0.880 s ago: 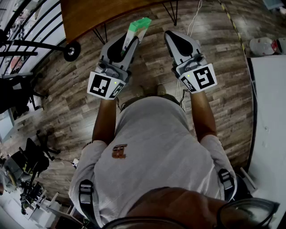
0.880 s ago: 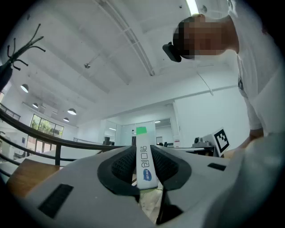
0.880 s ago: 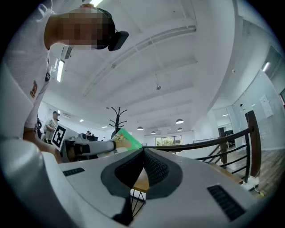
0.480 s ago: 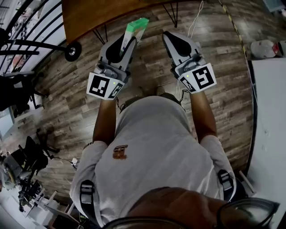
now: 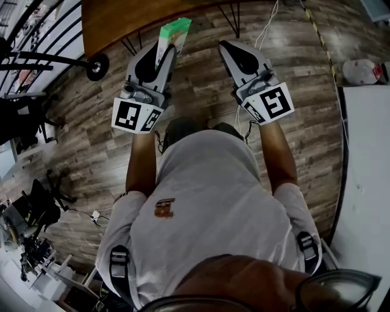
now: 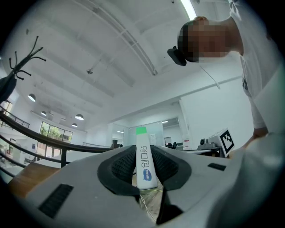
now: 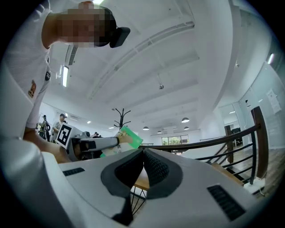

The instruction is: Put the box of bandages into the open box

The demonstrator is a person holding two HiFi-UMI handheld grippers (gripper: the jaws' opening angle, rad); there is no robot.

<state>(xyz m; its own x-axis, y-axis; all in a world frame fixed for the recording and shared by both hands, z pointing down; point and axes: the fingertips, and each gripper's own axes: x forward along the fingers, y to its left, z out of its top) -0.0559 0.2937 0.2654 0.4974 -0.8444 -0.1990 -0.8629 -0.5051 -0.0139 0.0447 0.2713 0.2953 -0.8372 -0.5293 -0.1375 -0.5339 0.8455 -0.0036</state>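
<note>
The box of bandages is a slim white carton with a green end. My left gripper is shut on it, and the green end sticks out past the jaw tips toward the wooden table. In the left gripper view the box stands upright between the dark pads, seen edge-on. My right gripper hangs beside it to the right, jaws shut with nothing between them. From the right gripper view the left gripper and the box show at the left. No open box shows in any view.
A brown wooden table on thin black legs lies just ahead of both grippers. Dark railings run at the left. A white surface borders the right side. Wood-plank floor lies below.
Both grippers have moved forward toward the wooden table, and the left one has carried the box of bandages a little to the left. The grip on the box is unchanged.
</note>
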